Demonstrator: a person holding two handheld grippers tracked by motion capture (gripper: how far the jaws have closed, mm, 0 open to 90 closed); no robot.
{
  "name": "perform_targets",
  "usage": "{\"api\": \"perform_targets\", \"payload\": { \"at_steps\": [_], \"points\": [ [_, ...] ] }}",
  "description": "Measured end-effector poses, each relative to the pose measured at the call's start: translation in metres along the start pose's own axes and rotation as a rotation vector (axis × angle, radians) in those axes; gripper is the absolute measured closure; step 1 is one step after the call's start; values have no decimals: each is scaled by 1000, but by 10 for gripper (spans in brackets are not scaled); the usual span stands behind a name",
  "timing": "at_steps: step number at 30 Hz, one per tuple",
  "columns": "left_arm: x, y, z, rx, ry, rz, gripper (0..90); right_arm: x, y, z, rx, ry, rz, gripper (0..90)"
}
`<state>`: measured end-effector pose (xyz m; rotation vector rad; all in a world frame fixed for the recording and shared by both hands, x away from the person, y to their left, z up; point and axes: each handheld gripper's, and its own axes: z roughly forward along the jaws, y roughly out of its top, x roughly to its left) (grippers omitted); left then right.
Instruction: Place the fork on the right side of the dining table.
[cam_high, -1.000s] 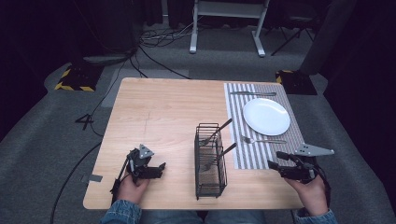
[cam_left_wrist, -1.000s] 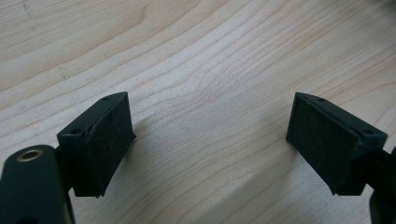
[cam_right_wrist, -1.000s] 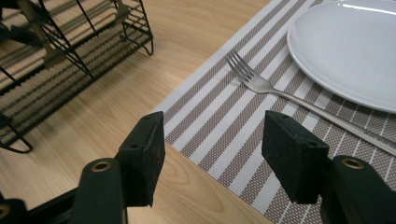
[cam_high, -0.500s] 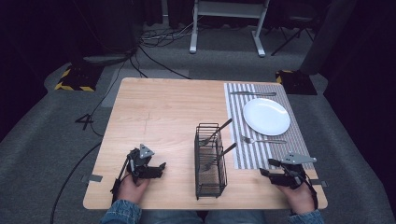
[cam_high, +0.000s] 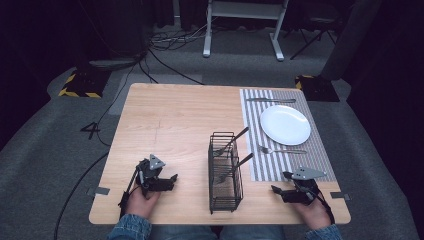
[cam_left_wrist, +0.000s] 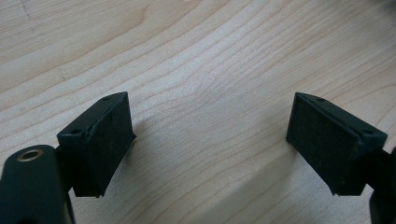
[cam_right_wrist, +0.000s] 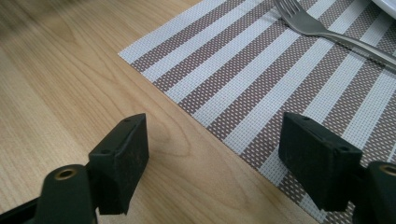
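While both hands rest on the near edge of the wooden table (cam_high: 175, 115), the thing nearest the right gripper (cam_high: 280, 191) is a silver fork (cam_high: 280, 149) lying flat on the striped placemat (cam_high: 260, 170), just in front of the white plate (cam_high: 285, 124). The fork lies crosswise with its tines toward the black wire cutlery basket (cam_high: 224, 172); in the right gripper view its tines (cam_right_wrist: 294, 14) curve slightly and shine against the brown and white stripes of the mat (cam_right_wrist: 243, 79). The basket stands upright at the table's middle, near edge, with dark-handled utensils (cam_high: 235, 139) leaning out of it toward the mat.

The right gripper (cam_right_wrist: 212, 158) sits low over the mat's near corner, its jaws having just been opening; they stand wide and released, with nothing between the pads and the fork well apart from them. The left gripper (cam_left_wrist: 210, 140) hovers close over bare wood, jaws likewise spread wide and empty, left of the basket (cam_high: 172, 178).
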<state>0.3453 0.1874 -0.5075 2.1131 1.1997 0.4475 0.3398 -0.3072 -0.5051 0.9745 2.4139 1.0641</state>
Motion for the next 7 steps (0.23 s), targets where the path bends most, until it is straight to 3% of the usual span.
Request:
{"api": "perform_targets", "payload": {
  "at_steps": [7],
  "points": [
    [0, 0, 0, 1, 0, 1, 147, 2, 1, 2, 15, -19, 13, 140]
  ]
}}
